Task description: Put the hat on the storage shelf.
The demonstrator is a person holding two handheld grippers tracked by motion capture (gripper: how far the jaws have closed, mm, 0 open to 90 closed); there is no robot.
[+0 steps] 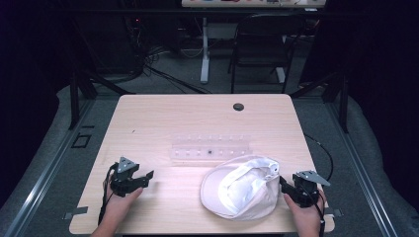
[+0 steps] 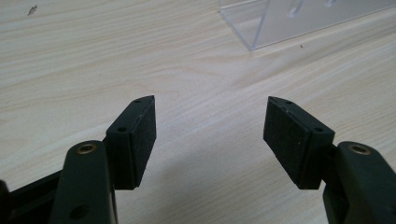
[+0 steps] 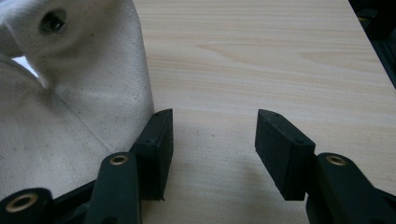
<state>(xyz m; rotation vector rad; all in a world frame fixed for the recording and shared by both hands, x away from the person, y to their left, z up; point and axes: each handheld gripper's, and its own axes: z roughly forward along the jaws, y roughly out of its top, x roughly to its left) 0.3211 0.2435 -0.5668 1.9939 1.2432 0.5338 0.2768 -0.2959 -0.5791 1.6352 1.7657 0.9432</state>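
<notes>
A white cloth cap (image 1: 244, 186) lies upside down on the right half of the wooden table (image 1: 197, 118). Beside its right edge my right gripper (image 1: 285, 185) stands open; in the right gripper view the cap (image 3: 70, 93) lies against the outer side of the left jaw, and bare wood shows between the pads of the right gripper (image 3: 214, 140). At the front left of the table my left gripper (image 1: 146, 177) is open over bare wood. The left gripper view has its jaws wide apart around the left gripper's midpoint (image 2: 210, 126), nothing between them.
A clear plastic rack (image 1: 211, 148) with small pegs lies across the table's middle, behind the cap; its corner (image 2: 280, 23) lies ahead of the left jaws. A round cable hole (image 1: 238, 106) sits near the far edge. Beyond the table stand a chair (image 1: 262, 44) and loose cables.
</notes>
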